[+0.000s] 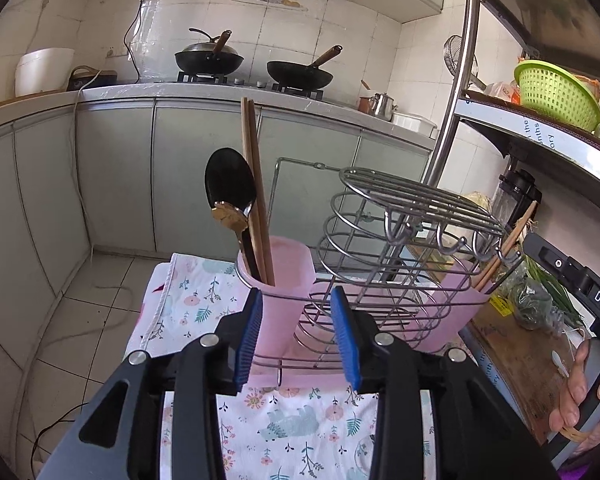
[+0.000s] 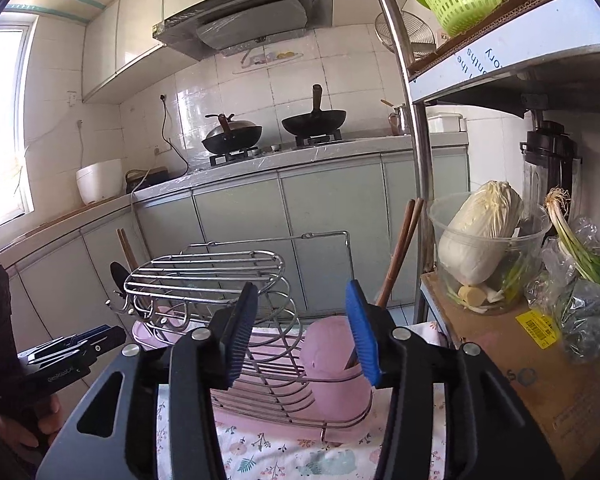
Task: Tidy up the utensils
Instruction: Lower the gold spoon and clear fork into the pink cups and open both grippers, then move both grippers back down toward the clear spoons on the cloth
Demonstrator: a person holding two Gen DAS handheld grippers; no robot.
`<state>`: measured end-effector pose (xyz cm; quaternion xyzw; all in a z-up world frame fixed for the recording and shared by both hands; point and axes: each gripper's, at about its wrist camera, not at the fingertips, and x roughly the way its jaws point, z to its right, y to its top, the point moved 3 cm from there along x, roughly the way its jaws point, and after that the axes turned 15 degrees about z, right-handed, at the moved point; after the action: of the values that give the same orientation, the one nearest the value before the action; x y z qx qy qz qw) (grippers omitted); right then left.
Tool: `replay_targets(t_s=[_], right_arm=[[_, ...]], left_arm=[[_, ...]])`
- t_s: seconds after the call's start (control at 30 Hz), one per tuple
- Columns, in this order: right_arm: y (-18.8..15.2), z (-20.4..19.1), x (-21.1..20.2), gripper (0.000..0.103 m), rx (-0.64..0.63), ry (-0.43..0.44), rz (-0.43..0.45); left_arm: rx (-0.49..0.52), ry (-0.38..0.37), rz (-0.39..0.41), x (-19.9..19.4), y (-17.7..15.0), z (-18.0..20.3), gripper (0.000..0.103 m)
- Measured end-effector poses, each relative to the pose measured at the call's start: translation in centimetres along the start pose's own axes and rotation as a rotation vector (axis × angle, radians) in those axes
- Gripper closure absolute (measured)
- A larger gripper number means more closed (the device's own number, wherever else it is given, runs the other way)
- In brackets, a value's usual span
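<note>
Around the wire rack (image 1: 400, 248): both pink cups hold utensils.
Left cup (image 1: 278, 280): chopsticks (image 1: 254, 184), black spoon (image 1: 228, 184) stowed.
Right cup (image 2: 336, 364): chopsticks stowed.
Your left gripper (image 1: 300, 336), right gripper (image 2: 302, 334): released, empty.
Left: seemingly nothing.

- The left tongs (image 1: 300, 336) stand with their blue pads apart, nothing pressed between them; the nearer pink cup (image 1: 284, 280) shows in the gap just beyond.
- That cup sits in the left end of a wire utensil rack (image 1: 384, 264) and holds a black spoon (image 1: 230, 184), a gold-coloured utensil (image 1: 230, 216) and wooden chopsticks (image 1: 252, 184), all upright.
- A second pink cup (image 1: 460, 300) at the rack's right end holds more chopsticks (image 1: 512, 244), tilted right.
- The rack rests on a floral cloth (image 1: 204, 300).
- At the right edge, a hand (image 1: 588, 400) grips the other tool.
</note>
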<state>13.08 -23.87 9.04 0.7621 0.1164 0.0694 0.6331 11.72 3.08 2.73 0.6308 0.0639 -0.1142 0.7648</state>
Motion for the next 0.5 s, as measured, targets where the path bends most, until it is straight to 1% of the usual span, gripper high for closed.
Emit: replay_targets(t_s=[0.27, 0.5], right_arm=[[-1.6, -0.4, -2.1, 0.056, 0.022, 0.016, -0.033], [-4.2, -0.7, -2.9, 0.056, 0.037, 0.031, -0.119]], left_arm=[[-0.007, -0.016, -0.064, -0.7, -1.7, 0.3, 0.069], [-0.018, -0.034, -0.142, -0.8, -3.5, 0.6, 0.069]])
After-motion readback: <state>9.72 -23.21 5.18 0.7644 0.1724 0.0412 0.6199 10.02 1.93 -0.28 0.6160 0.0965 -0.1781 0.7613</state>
